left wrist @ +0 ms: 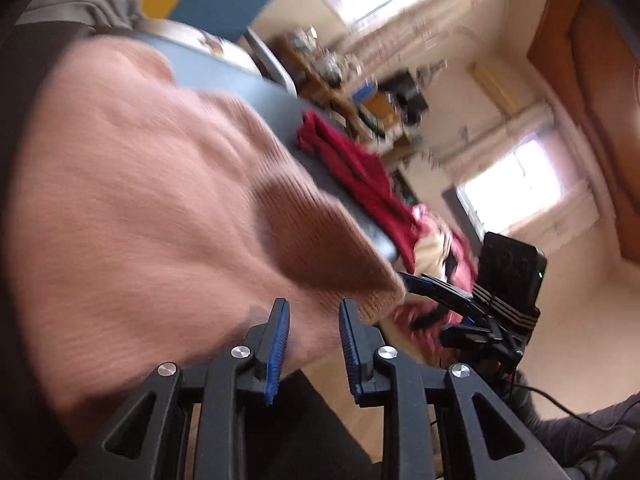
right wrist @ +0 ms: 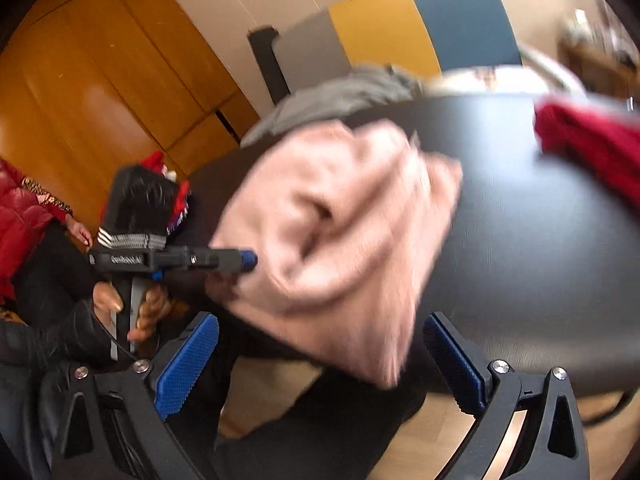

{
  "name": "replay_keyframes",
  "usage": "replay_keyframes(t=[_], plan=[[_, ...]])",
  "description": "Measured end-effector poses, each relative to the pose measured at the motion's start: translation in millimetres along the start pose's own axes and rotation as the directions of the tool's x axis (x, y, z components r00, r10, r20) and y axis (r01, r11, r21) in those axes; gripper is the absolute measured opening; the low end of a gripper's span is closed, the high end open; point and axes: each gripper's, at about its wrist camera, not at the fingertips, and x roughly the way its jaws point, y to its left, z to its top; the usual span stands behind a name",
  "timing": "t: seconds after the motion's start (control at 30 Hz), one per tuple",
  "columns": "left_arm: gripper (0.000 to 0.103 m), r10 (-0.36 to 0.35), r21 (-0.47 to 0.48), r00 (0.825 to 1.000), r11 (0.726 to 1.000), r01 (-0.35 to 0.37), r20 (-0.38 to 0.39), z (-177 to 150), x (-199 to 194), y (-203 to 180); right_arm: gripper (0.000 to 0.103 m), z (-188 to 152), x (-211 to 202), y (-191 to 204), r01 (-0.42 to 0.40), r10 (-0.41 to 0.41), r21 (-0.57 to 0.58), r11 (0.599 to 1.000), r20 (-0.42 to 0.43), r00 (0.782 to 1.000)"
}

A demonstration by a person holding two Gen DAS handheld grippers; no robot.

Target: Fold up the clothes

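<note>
A pink knit sweater (left wrist: 152, 200) lies bunched on a dark table (right wrist: 540, 220), its near edge hanging over the table's front; it also shows in the right wrist view (right wrist: 340, 232). My left gripper (left wrist: 314, 320) is open, its blue pads (left wrist: 280, 344) just in front of the sweater's hem, nothing between them. In the right wrist view the left gripper (right wrist: 248, 260) reaches in from the left and touches the sweater's edge. My right gripper (right wrist: 320, 360) is wide open below the hanging hem, and it shows at the right of the left wrist view (left wrist: 416, 280).
A red garment (right wrist: 592, 148) lies at the table's far right, also in the left wrist view (left wrist: 352, 160). A grey garment (right wrist: 340, 100) lies at the back edge. Orange wooden cupboards (right wrist: 100, 80) stand to the left. A person in a red jacket (right wrist: 20, 216) sits at the left.
</note>
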Motion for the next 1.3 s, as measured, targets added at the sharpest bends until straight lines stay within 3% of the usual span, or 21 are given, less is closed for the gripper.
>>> replay_keyframes(t=[0.1, 0.17, 0.2, 0.27, 0.3, 0.33, 0.47, 0.53, 0.6, 0.67, 0.77, 0.8, 0.87, 0.9, 0.93, 1.1, 1.3], plan=[[0.024, 0.008, -0.037, 0.997, 0.999, -0.005, 0.071, -1, -29, 13, 0.103, 18, -11, 15, 0.035, -0.033, -0.046, 0.998, 0.047, 0.998], [0.024, 0.036, -0.048, 0.994, 0.998, -0.032, 0.102, -6, -43, 22, 0.102, 27, 1, 25, 0.038, -0.037, -0.094, 0.995, 0.012, 0.999], [0.024, 0.048, -0.032, 0.995, 0.998, -0.045, 0.089, -8, -41, 23, 0.096, 27, 6, 24, 0.033, -0.034, -0.089, 0.996, -0.012, 0.999], [0.024, 0.072, 0.001, 0.995, 0.997, -0.072, 0.065, -12, -37, 24, 0.059, 27, 16, 24, 0.023, -0.028, -0.078, 0.997, -0.059, 0.998], [0.024, 0.085, 0.017, 0.995, 0.996, -0.086, 0.053, -14, -35, 24, 0.010, 28, 21, 23, 0.019, -0.025, -0.073, 0.997, -0.083, 0.996], [0.024, 0.097, 0.034, 0.994, 0.995, -0.099, 0.041, -16, -33, 25, 0.006, 28, 26, 23, 0.014, -0.021, -0.067, 0.998, -0.106, 0.994], [0.027, 0.149, 0.102, 0.989, 0.984, -0.148, -0.005, -24, -25, 27, 0.006, 28, 47, 22, -0.003, -0.006, -0.044, 0.999, -0.199, 0.980], [0.027, 0.176, 0.136, 0.984, 0.976, -0.171, -0.026, -29, -21, 29, 0.005, 25, 15, 17, -0.013, 0.015, 0.018, 1.000, -0.123, 0.992], [0.027, 0.196, 0.162, 0.979, 0.969, -0.186, -0.050, -33, -16, 31, 0.005, 4, 12, 2, 0.033, -0.021, 0.077, 0.996, -0.154, 0.988], [0.024, 0.188, 0.151, 0.979, 0.973, -0.174, -0.084, -36, -7, 36, 0.005, -29, 36, -17, 0.103, -0.065, 0.127, 0.987, -0.269, 0.961], [0.024, 0.184, 0.147, 0.977, 0.975, -0.167, -0.108, -40, -3, 39, 0.009, -43, 45, -29, 0.068, -0.010, 0.196, 0.978, -0.284, 0.959], [0.024, 0.186, 0.150, 0.977, 0.974, -0.169, -0.105, -40, -5, 39, 0.011, -40, 39, -26, 0.045, 0.011, 0.197, 0.979, -0.274, 0.962], [0.024, 0.189, 0.148, 0.977, 0.974, -0.173, -0.102, -40, -8, 39, 0.032, -29, 23, -19, 0.019, 0.024, 0.166, 0.986, -0.251, 0.968], [0.024, 0.189, 0.145, 0.977, 0.974, -0.174, -0.101, -41, -9, 39, 0.055, -24, 13, -17, 0.019, 0.017, 0.150, 0.989, -0.238, 0.971], [0.024, 0.186, 0.141, 0.978, 0.975, -0.171, -0.096, -41, -11, 38, 0.072, -16, 4, -15, 0.026, 0.005, 0.141, 0.990, -0.209, 0.978], [0.025, 0.152, 0.128, 0.987, 0.981, -0.143, -0.059, -40, -17, 30, 0.074, 19, -16, -20, -0.015, 0.025, 0.175, 0.984, -0.057, 0.998], [0.026, 0.135, 0.136, 0.990, 0.983, -0.127, -0.046, -38, -8, 20, 0.073, 62, 61, -68, 0.057, -0.038, 0.327, 0.943, -0.063, 0.997]])
